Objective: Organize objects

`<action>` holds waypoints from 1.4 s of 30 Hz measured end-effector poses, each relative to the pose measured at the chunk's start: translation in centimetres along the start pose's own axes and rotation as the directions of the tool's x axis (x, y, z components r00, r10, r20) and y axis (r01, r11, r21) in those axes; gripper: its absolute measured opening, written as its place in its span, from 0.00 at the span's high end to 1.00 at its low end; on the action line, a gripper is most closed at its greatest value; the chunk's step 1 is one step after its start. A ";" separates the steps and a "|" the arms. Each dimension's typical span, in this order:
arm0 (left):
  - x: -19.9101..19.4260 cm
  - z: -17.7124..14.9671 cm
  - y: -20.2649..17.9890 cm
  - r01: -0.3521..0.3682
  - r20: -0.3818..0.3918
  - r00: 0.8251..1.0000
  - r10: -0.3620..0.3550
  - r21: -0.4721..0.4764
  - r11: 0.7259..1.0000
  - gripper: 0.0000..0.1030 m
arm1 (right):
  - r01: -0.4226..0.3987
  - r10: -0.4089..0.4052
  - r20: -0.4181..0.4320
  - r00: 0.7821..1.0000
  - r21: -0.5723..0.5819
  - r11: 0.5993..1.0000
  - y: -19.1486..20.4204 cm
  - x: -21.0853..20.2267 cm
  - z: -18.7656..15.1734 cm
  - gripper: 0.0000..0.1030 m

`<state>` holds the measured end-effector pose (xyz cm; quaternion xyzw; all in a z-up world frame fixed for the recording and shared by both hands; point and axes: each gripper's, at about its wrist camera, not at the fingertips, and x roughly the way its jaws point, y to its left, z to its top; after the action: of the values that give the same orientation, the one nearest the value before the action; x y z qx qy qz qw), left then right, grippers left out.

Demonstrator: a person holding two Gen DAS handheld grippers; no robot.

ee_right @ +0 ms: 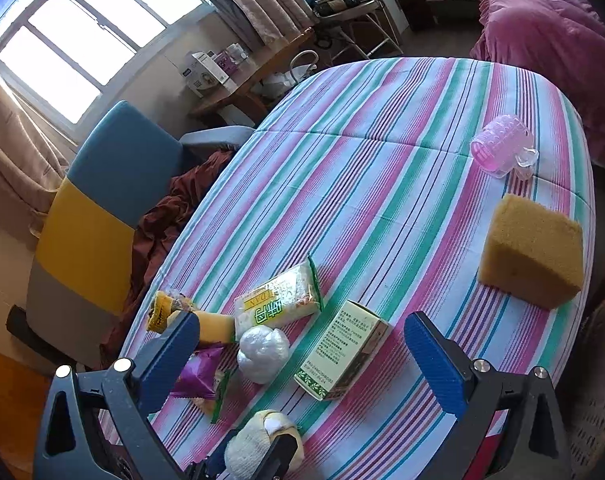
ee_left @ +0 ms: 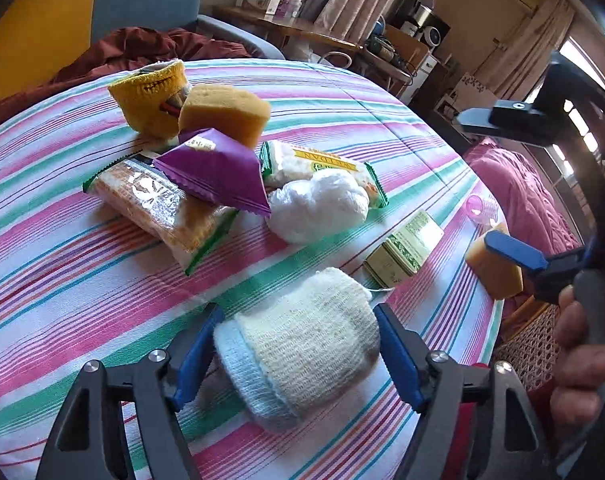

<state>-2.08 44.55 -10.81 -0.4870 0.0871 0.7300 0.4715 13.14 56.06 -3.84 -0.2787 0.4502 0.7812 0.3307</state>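
A rolled cream and pale blue sock [ee_left: 302,344] lies on the striped tablecloth [ee_left: 82,264] between the blue fingers of my left gripper [ee_left: 298,344], which is open around it; whether the pads touch it I cannot tell. The sock also shows in the right wrist view [ee_right: 258,440]. My right gripper [ee_right: 298,356] is open and empty above the green box [ee_right: 342,354]. A yellow sponge [ee_right: 532,250] lies to its right. A pile holds a yellow sock [ee_left: 150,92], a second sponge [ee_left: 226,114], a purple packet [ee_left: 214,170], two snack packs [ee_left: 158,208] and a white plastic wad [ee_left: 318,204].
A pink plastic cup [ee_right: 500,146] lies on its side near the table's far right edge. A blue and yellow chair [ee_right: 102,208] with a dark red cloth [ee_right: 170,216] stands at the table's left. A pink bed [ee_right: 550,40] is beyond the table.
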 end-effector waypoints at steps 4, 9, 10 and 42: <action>-0.9 -0.9 0.1 -0.012 0.017 1.000 0.011 0.026 1.000 0.29 | 0.047 -0.047 -0.016 0.999 0.003 0.999 -0.4 0.8 0.2 0.00; -2.2 -2.0 0.6 -0.048 0.043 0.998 0.046 0.048 0.998 0.29 | 0.119 -0.119 -0.059 0.991 -0.011 0.993 -0.7 2.4 0.0 0.00; -2.4 -2.3 0.6 -0.057 0.045 0.997 0.055 0.051 0.997 0.29 | 0.133 -0.135 -0.065 0.989 -0.022 0.991 -0.7 2.7 -0.1 0.00; -7.6 -7.8 3.5 -0.110 0.086 0.990 0.109 0.009 0.994 0.29 | -0.022 -0.026 -0.288 0.957 -0.163 0.986 2.1 5.3 -3.1 0.12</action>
<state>0.70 33.53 -9.96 -0.4465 0.0985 0.7744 0.4373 8.65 53.93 -7.95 -0.4164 0.4274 0.7662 0.2382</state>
